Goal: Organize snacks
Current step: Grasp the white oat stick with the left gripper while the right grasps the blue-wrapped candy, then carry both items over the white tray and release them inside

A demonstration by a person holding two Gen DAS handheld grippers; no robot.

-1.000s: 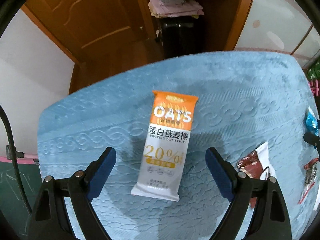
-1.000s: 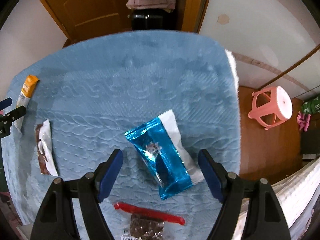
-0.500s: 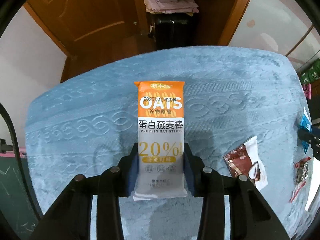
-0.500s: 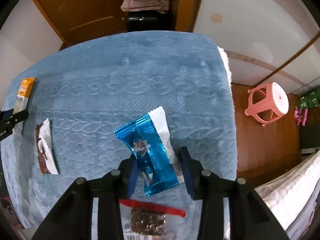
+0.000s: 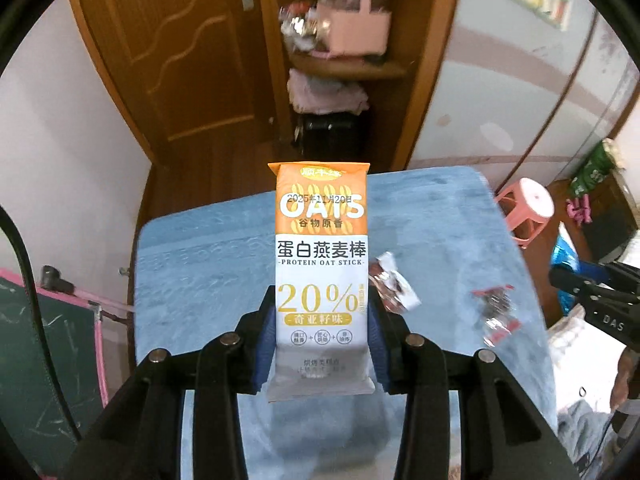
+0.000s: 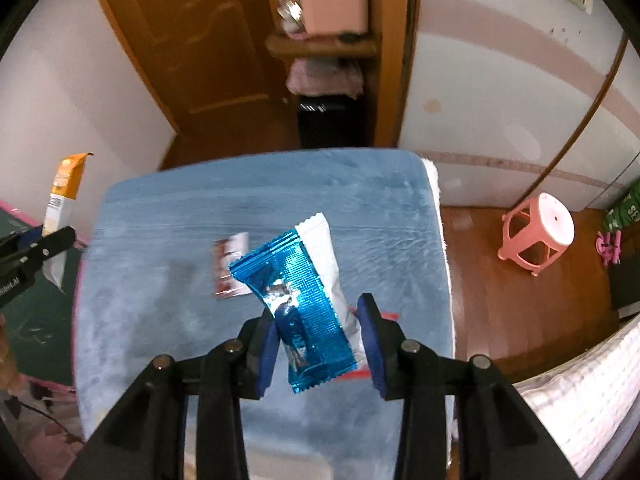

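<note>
Both snacks have been lifted; oat stick (image 5: 321,280) points away from fingers (image 5: 267,344).

The blue tabletop (image 6: 168,320) is lying mostly free at left and top of the frame; a brown-white packet (image 6: 230,266) is blocking its middle, a pink stool (image 6: 538,236) is standing at right.

Orange-white oat bar (image 5: 321,280); shiny blue wrapper (image 6: 304,308).
</note>
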